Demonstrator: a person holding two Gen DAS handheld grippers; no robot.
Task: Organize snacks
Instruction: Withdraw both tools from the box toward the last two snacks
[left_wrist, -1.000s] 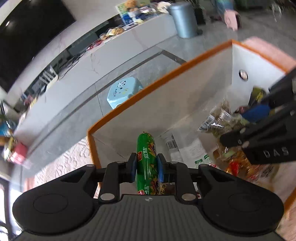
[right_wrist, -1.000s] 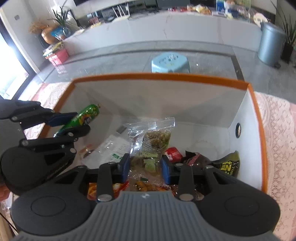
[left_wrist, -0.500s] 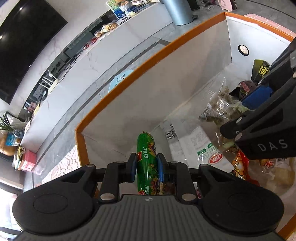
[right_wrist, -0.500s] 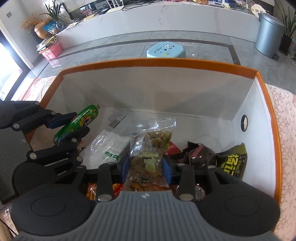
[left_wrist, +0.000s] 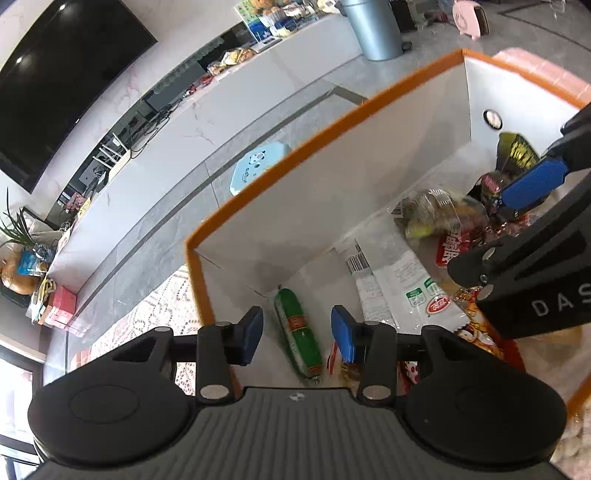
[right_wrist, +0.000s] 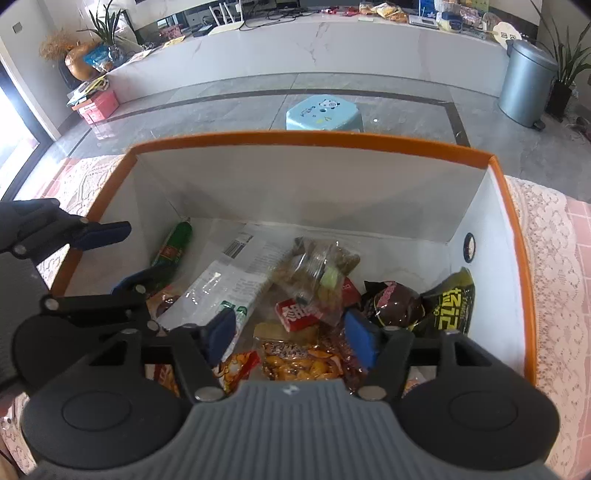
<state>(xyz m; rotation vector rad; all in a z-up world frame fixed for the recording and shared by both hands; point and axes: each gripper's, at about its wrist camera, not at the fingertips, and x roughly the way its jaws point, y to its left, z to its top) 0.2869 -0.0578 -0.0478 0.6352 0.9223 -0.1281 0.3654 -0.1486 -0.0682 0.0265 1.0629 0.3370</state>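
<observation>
Snacks piled in white box (right_wrist: 317, 192) w/ orange rim. Left gripper (left_wrist: 297, 332) spread wide, empty; green sausage (left_wrist: 298, 332) lies on box floor below. Right gripper (right_wrist: 291, 334) wide, empty, over clear snack bag (right_wrist: 317, 273).

— What do we see around us?
— A grey tiled floor (right_wrist: 229, 96), a long white marble ledge (right_wrist: 332, 51), a light-blue stool (right_wrist: 324, 112).
— And we note a grey bin (right_wrist: 526, 88), potted plants (right_wrist: 565, 62), a dark screen (left_wrist: 55, 85) on the wall.
— Daylight enters at our left (right_wrist: 14, 122).
</observation>
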